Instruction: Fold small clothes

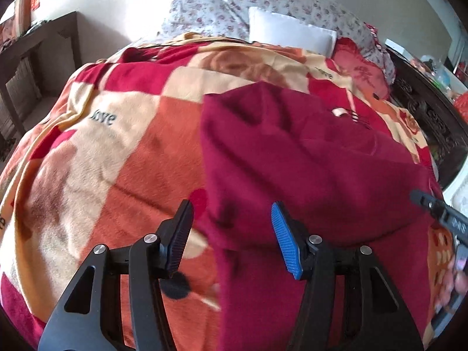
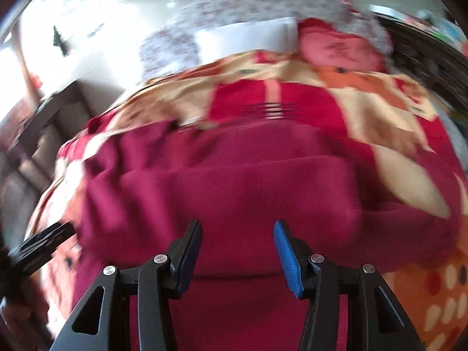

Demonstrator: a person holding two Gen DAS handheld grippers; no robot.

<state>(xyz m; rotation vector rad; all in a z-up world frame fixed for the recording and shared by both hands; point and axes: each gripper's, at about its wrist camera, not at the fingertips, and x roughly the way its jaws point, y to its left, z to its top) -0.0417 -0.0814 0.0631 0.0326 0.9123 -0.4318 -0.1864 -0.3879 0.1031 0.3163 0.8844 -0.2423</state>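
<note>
Two spread jaws on each gripper, left gripper (image 1: 232,234) and right gripper (image 2: 238,248), holding nothing, hovering over the maroon garment (image 1: 307,175) lying on the bed's patterned blanket (image 1: 117,146). Best pinching both near corners evenly, folding flat.

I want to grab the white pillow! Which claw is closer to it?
Neither clearly; both look about equally far. The left claw and right claw hang open over the dark red garment at the near end, while the white pillow lies far beyond.
</note>
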